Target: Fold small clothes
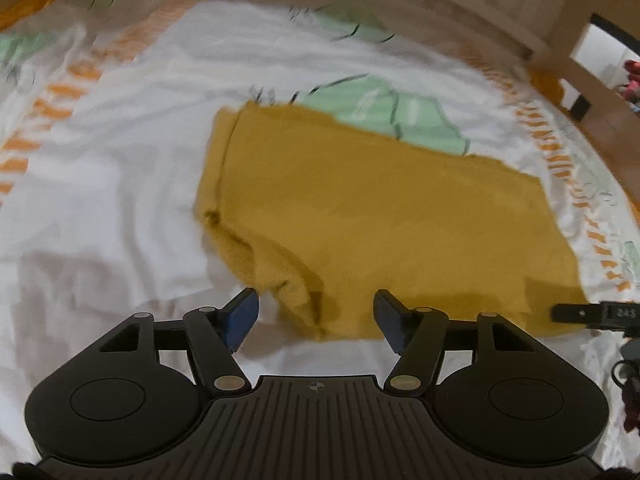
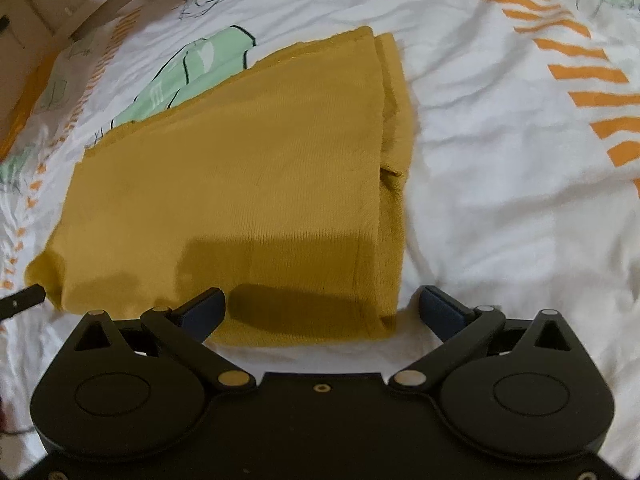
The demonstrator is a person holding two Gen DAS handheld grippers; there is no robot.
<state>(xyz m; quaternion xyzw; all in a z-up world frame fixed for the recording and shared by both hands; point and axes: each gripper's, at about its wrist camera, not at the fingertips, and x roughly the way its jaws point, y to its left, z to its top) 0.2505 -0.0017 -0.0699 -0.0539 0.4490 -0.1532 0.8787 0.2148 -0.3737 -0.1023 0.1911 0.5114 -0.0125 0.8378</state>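
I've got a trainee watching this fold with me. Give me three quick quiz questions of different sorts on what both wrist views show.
1. True or false: the right gripper is shut on the mustard garment.
2. What does the garment lie on?
A. bare wood
B. printed bedsheet
C. tray
3. Fill in: the left gripper hovers by the garment's ____ near corner.

Key: 1 false, its jaws stand wide with nothing gripped; 2 B; 3 bunched.
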